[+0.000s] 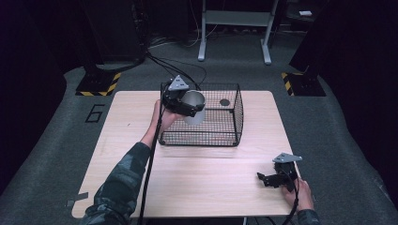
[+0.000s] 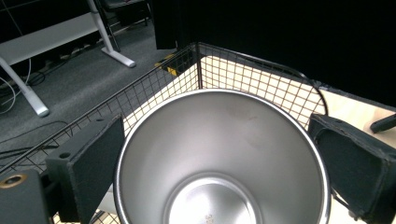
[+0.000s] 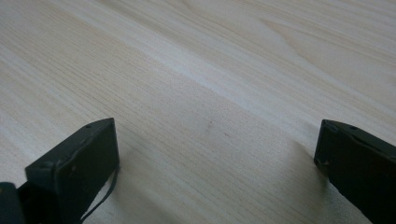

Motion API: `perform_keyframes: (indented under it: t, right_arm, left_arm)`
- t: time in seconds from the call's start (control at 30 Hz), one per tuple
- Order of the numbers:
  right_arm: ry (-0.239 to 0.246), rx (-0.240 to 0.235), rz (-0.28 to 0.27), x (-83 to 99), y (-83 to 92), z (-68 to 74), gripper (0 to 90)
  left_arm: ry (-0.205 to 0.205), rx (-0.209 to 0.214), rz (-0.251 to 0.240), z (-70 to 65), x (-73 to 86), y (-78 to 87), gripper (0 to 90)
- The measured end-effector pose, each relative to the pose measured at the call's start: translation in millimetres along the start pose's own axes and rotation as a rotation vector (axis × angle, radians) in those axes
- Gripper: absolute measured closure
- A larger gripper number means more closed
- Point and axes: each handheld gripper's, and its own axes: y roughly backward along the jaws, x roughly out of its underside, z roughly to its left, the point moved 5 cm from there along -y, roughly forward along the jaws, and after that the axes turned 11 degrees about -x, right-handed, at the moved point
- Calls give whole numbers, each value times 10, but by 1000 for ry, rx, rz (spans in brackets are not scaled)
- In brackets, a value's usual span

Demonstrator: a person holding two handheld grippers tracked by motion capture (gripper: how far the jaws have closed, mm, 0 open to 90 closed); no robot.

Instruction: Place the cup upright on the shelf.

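High view: left gripper (image 1: 188, 104) held a steel cup (image 1: 194, 107) over the wire basket (image 1: 230, 123), at its left side w/ the cup's lower part inside the walls. Jaws were closed on the cup's sides just below the rim. Step looked like placing the cup in the basket; next move probably needs lowering to the basket floor, then release. Cup's long axis ran approx vertical, tilted slightly, mouth up. Right gripper (image 1: 271, 180) rested on the table (image 1: 141, 126), jaws wide apart, empty.

The black two-jaw left gripper (image 1: 190, 104) is reaching forward at arm's length, jaws clamping inward; the black two-jaw right gripper (image 1: 268, 179) is resting low, jaws spread wide.
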Motion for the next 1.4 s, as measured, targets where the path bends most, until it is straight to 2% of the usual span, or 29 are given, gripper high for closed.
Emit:
perform_keyframes:
  t: [0.23,0.37,0.4,0.57,0.6,0.9,1.13,1.4]
  right_arm:
    - [2,0,-3,-1,-1,-1,0]
    - [-3,-1,-6,-3,-3,3,0]
    - [-3,-1,-6,-3,-3,3,0]
    - [-4,-1,-6,-3,-3,4,0]
    - [-3,-1,-6,-3,-3,3,0]
    - [3,1,1,0,-1,0,0]
    - [2,-1,3,0,0,0,0]
    - [2,-1,4,1,2,2,0]
  left_arm:
    - [-29,7,9,42,47,-102,67]
    - [-26,9,4,62,67,-140,67]
    - [-13,10,0,67,76,-159,67]
    - [-14,13,4,77,101,-205,67]
    - [-26,14,12,84,112,-230,67]
    - [-18,24,40,62,191,-376,67]
    - [-39,38,48,43,230,-467,67]
    - [-23,46,51,37,283,-554,67]
